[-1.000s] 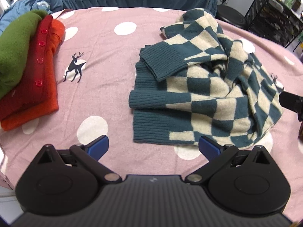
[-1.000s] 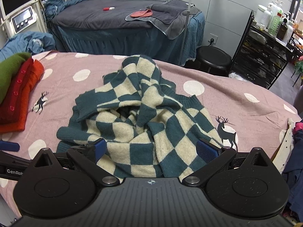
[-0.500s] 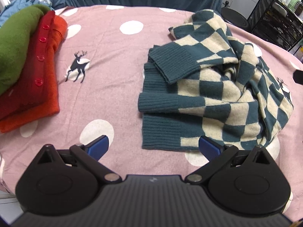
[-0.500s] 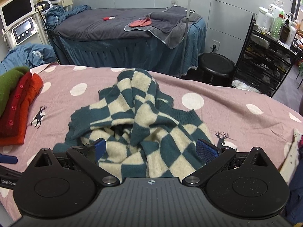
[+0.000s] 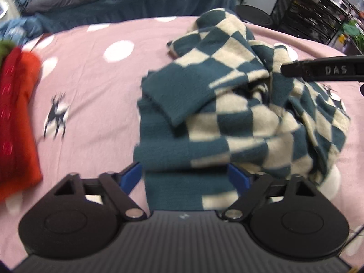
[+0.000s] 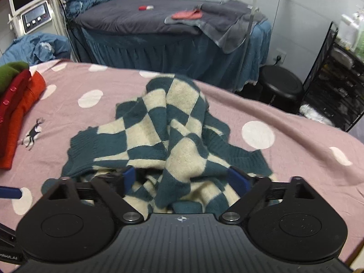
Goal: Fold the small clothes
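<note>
A teal and cream checkered sweater (image 5: 227, 104) lies crumpled on the pink dotted bed cover (image 5: 95, 86). My left gripper (image 5: 185, 177) is open, its blue pads on either side of the sweater's teal ribbed hem at the near edge. My right gripper (image 6: 182, 177) is open, low over the sweater (image 6: 173, 132), with cloth bunched between its blue pads. The right gripper's black finger (image 5: 323, 70) reaches in from the right in the left wrist view. A blue fingertip (image 6: 10, 192) of the left gripper shows at the left in the right wrist view.
A stack of folded clothes, green on red on orange (image 6: 16, 104), sits at the left of the bed. Behind are a massage bed with dark blue skirt (image 6: 163, 38), a black stool (image 6: 281, 86), a black wire rack (image 6: 336, 77) and a machine with a screen (image 6: 29, 9).
Both grippers have moved forward and down onto the sweater. The left one now straddles the hem; the right one has cloth between its open pads. The sweater is more bunched up.
</note>
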